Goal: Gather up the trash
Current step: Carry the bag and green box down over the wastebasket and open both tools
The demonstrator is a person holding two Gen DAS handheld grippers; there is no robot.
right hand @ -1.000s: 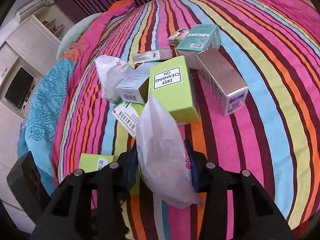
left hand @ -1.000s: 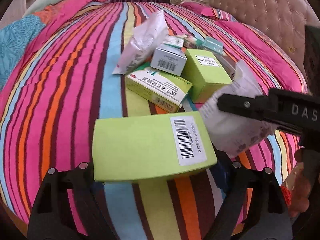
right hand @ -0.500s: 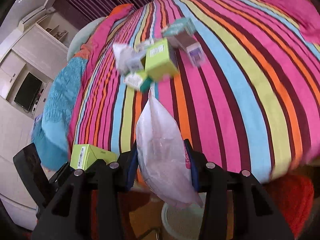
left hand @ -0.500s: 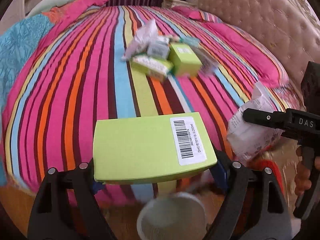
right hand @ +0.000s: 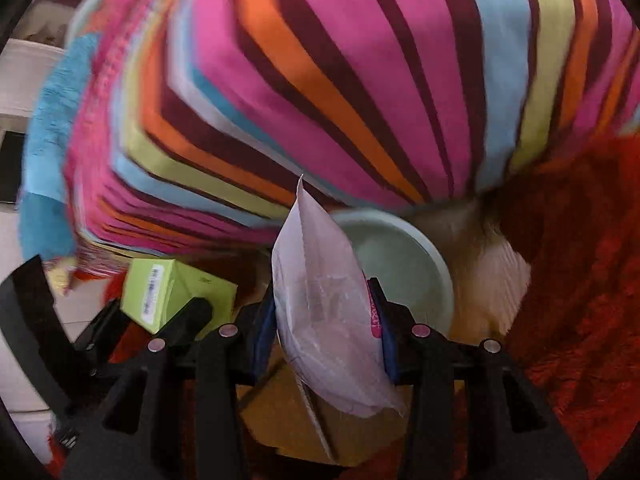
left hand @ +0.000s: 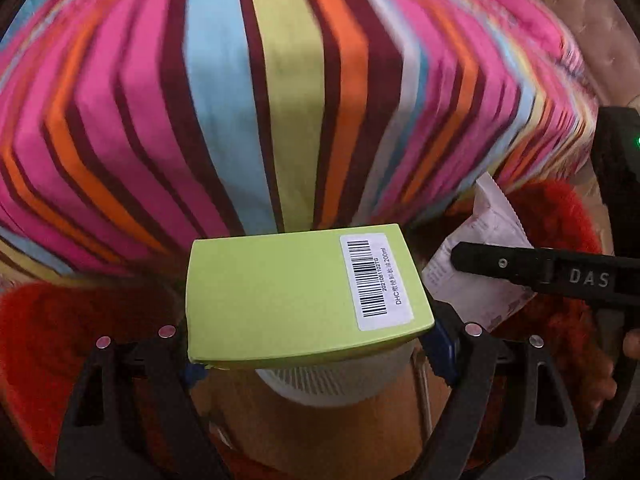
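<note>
My left gripper (left hand: 316, 344) jaws clamp the green box (left hand: 304, 296) at frame centre; my right gripper (right hand: 326, 332) jaws pinch the white packet (right hand: 324, 312). The bin (right hand: 404, 264) sits below, beside the bed (right hand: 360, 80). I'd centre each over its rim before letting go.

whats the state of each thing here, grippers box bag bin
left gripper: shut on the green box
green box: held flat, barcode label up, over the white bin
right gripper: shut on the plastic bag
plastic bag: held on edge, near the bin's rim
white bin: upright on the floor, open top, contents unclear
striped bedspread: draped over the bed edge
</note>
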